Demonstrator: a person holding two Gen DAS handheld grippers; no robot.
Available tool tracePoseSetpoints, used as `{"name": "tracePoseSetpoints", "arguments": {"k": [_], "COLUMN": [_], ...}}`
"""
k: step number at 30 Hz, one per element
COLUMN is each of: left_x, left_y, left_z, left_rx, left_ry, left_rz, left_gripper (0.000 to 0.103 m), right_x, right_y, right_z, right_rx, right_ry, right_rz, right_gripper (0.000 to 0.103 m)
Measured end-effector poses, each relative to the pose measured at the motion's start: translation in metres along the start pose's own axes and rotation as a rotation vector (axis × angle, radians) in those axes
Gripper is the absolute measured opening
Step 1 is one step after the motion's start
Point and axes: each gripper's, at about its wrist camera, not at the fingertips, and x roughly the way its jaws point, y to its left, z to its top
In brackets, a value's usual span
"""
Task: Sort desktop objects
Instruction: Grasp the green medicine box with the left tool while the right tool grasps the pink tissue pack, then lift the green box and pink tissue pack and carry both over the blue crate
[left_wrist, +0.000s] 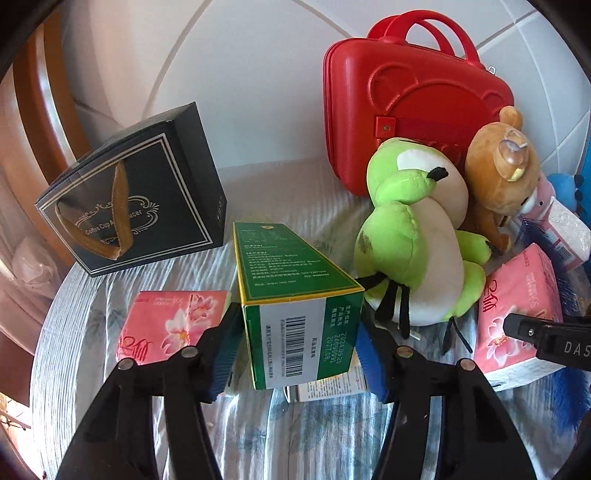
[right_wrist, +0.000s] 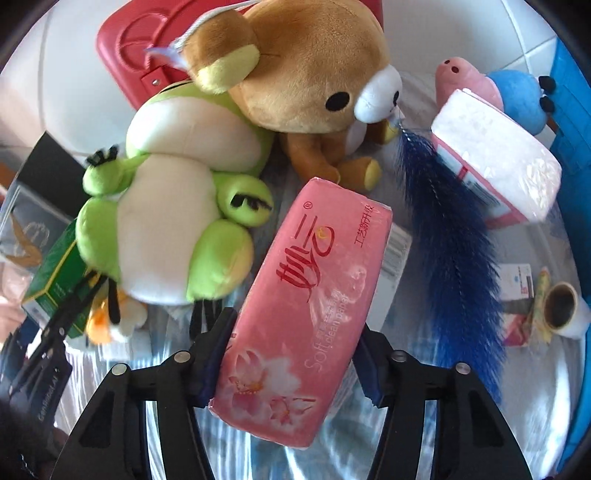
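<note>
My left gripper is shut on a green box, its blue pads pressed to both sides of the barcode end. My right gripper is shut on a pink tissue pack; this pack also shows in the left wrist view, with the right gripper's finger on it. A second pink tissue pack lies left of the green box. A green frog plush and a brown bear plush lean on a red case.
A black coffee-cup box stands at the back left. A blue feather duster, a white tissue pack, a pink and blue plush, a small cup and small cartons lie to the right, on a striped cloth.
</note>
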Motion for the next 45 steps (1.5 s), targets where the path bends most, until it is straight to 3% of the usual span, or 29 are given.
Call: {"name": "tracePoseSetpoints", "arguments": {"k": [15, 29, 45], "left_x": [-0.1, -0.175, -0.265], "left_y": [0.005, 0.009, -0.001], "left_z": [-0.033, -0.055, -0.05], "left_rx": [0.025, -0.005, 0.014], "left_ry": [-0.053, -0.069, -0.164], "left_rz": [-0.016, -0.043, -0.067], "left_gripper": [0.056, 0.054, 0.054], "right_x": [-0.08, -0.132, -0.214], "right_y": [-0.009, -0.013, -0.027], "right_z": [-0.081, -0.112, -0.14], "right_rx": [-0.113, -0.213, -0.268], "right_ry": [0.02, -0.016, -0.08], "right_rz": [0.063, 0.075, 0.137], "right_gripper": [0.058, 0.057, 0.057]}}
